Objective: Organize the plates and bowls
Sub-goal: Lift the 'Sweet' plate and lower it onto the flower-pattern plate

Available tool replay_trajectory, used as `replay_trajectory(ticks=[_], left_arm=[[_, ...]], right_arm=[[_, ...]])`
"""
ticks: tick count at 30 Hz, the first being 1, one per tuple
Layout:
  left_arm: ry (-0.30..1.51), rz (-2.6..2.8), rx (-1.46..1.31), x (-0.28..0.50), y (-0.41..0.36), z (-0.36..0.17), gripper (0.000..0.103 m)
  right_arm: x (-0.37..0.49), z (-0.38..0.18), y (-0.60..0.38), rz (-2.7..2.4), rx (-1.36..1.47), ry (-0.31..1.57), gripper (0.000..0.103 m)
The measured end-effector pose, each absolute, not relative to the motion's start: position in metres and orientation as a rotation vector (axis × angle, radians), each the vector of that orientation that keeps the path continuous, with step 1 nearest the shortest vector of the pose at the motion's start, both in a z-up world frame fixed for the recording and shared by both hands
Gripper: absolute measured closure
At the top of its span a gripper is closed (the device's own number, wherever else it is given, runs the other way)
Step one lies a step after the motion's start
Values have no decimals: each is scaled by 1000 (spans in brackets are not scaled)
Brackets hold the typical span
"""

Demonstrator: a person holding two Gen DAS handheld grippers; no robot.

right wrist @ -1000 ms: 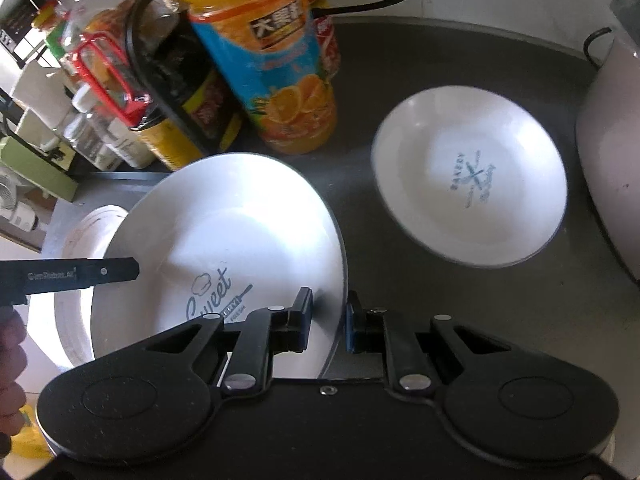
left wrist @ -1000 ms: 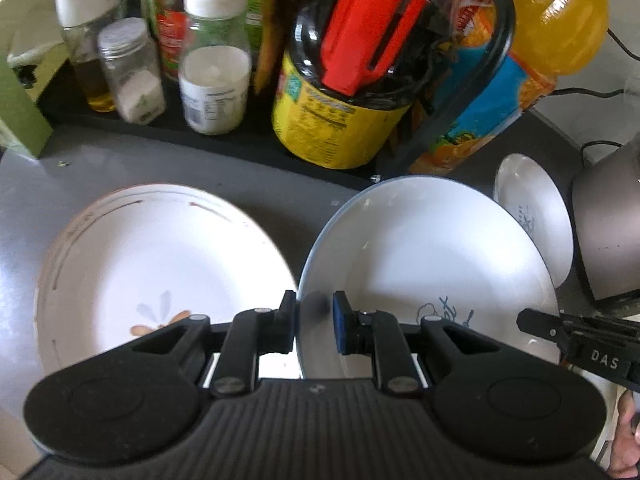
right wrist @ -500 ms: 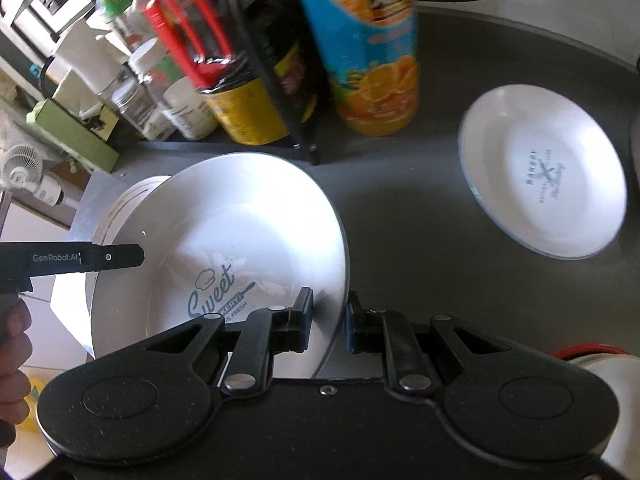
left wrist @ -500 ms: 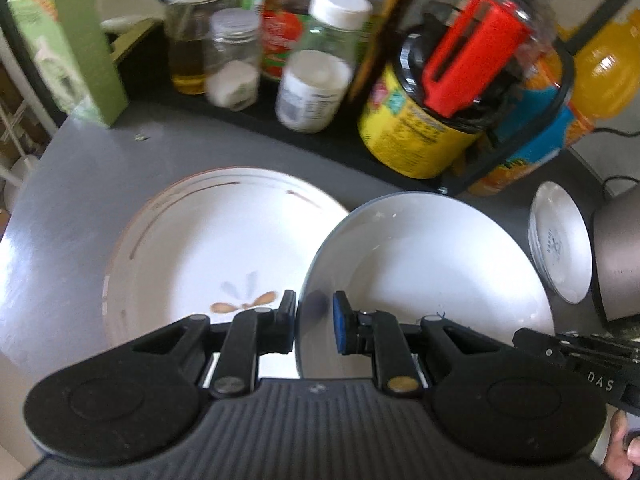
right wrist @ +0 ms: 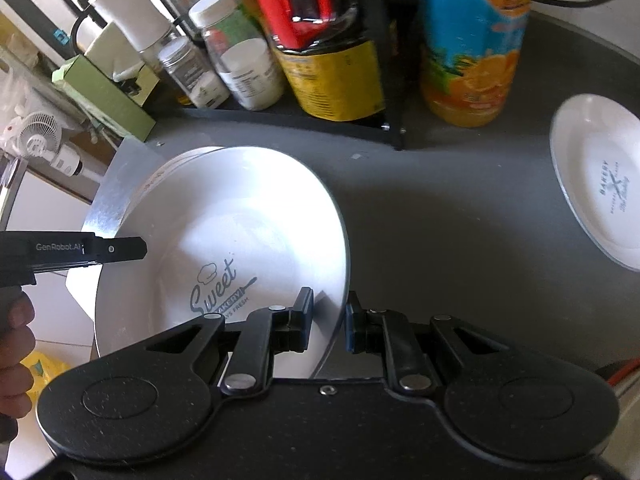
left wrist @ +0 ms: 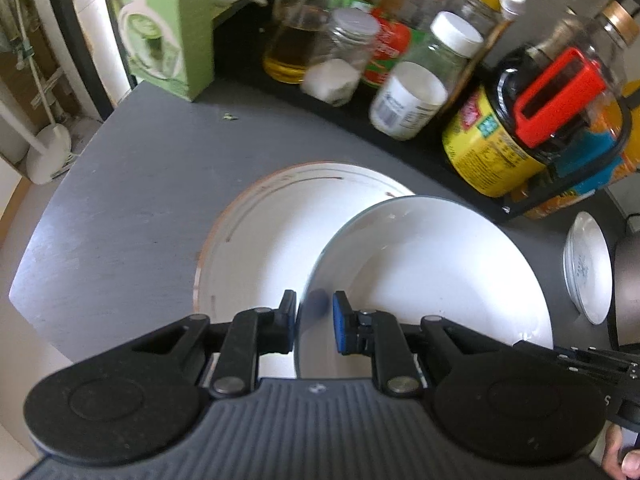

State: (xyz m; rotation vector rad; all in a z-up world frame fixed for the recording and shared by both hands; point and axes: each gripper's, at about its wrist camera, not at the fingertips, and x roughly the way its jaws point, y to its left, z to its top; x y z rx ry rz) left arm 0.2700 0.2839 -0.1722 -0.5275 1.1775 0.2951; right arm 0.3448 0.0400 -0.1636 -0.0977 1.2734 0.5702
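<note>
Holding Sweet bowl (right wrist: pixel 224 240) tilted over the big plate (left wrist: pixel 256 240) w/ both tongs, left (left wrist: pixel 315 318) & right (right wrist: pixel 328 322), clamped on opposite rims. Risk: uneven release, bowl slips, chips plate.

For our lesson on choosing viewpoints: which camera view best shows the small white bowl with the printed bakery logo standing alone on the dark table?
The right wrist view: the small white bowl with the bakery logo faces the camera, its lettering legible, though the frame edge clips it. The left wrist view shows the same bowl only as a narrow sliver at the far right, logo barely visible.
</note>
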Motion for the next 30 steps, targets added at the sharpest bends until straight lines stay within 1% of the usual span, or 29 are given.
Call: replay_trajectory(ticks=[14, 30], left_arm=[[1202, 324, -559, 268, 317, -193, 86], [1223, 344, -541, 269, 324, -200, 85]], right_arm=[[349, -173, 76, 583, -155, 1284, 87], [354, -184, 92, 579, -181, 1292, 86]])
